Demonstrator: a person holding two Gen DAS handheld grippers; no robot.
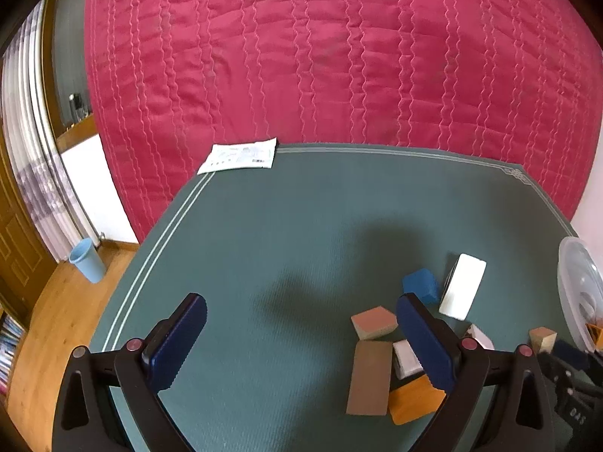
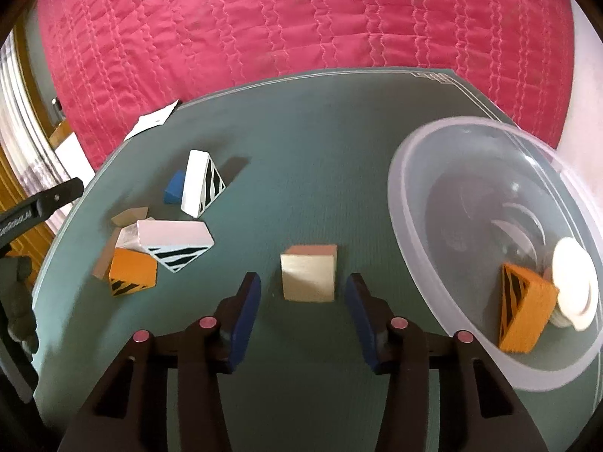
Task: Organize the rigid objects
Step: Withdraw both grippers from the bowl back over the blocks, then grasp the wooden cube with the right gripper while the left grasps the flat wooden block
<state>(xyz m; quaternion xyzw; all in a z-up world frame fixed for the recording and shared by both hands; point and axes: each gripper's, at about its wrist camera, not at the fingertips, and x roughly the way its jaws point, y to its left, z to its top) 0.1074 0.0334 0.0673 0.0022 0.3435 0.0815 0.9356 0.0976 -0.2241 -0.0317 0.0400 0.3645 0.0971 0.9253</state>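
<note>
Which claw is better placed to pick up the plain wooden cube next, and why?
Right. The right claw is open with the wooden cube lying just ahead between its fingers; the left claw faces bare mat.

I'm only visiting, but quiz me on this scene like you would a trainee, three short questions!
1. True or false: the right gripper is shut on the tan block.
2. Which is inside the clear bowl? A) blue block B) orange striped block C) paper
3. Fill in: the left gripper is ____.

Key:
1. False; it is open, fingers either side of the block.
2. B, the orange striped block.
3. Open, holding nothing.
</note>
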